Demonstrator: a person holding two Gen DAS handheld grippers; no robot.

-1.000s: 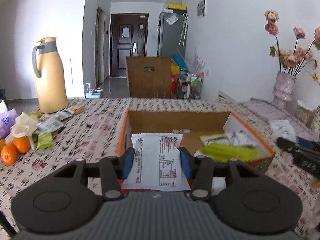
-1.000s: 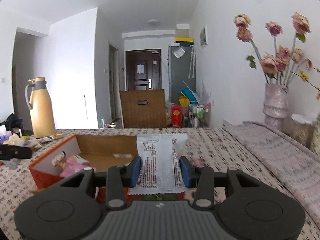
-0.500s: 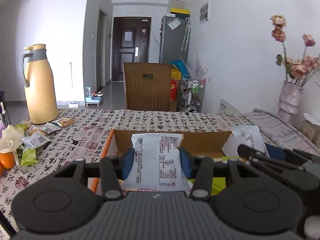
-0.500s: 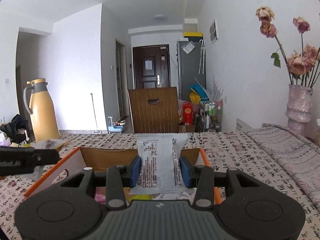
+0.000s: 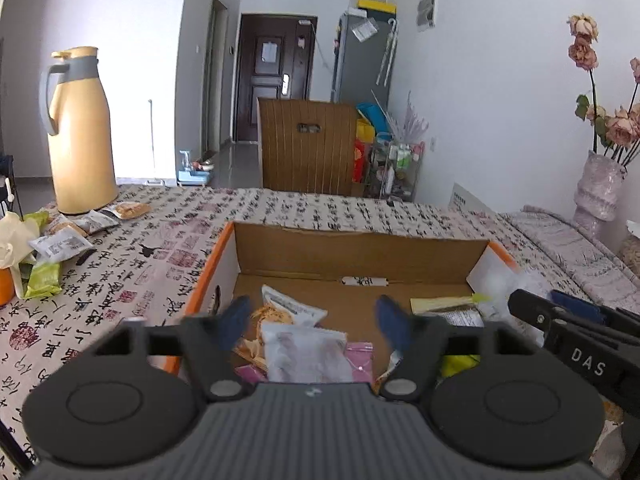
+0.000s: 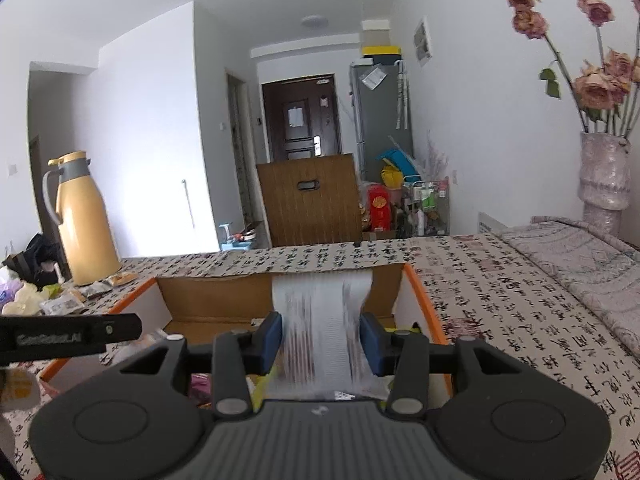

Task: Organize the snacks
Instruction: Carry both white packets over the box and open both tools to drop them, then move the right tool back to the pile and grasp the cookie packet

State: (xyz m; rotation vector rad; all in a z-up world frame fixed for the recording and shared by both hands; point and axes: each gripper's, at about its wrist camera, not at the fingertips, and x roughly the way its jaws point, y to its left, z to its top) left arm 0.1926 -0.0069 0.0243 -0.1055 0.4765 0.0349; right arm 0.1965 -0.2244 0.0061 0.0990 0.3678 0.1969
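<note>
Clearly my left gripper (image 5: 314,320) was spread wide and held nothing — a white packet (image 5: 306,354) lay below its fingers in the cardboard box (image 5: 360,252). My right gripper (image 6: 320,338), lettered "DAS", pinched a blurred white snack packet (image 6: 322,320) over the box — print unreadable.

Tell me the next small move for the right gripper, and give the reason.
Probably open the right gripper and let its white snack packet drop. The packet is pinched between the blue pads and already hangs over the open cardboard box. The left gripper is spread open over the same box, with a white packet lying inside below it.
</note>
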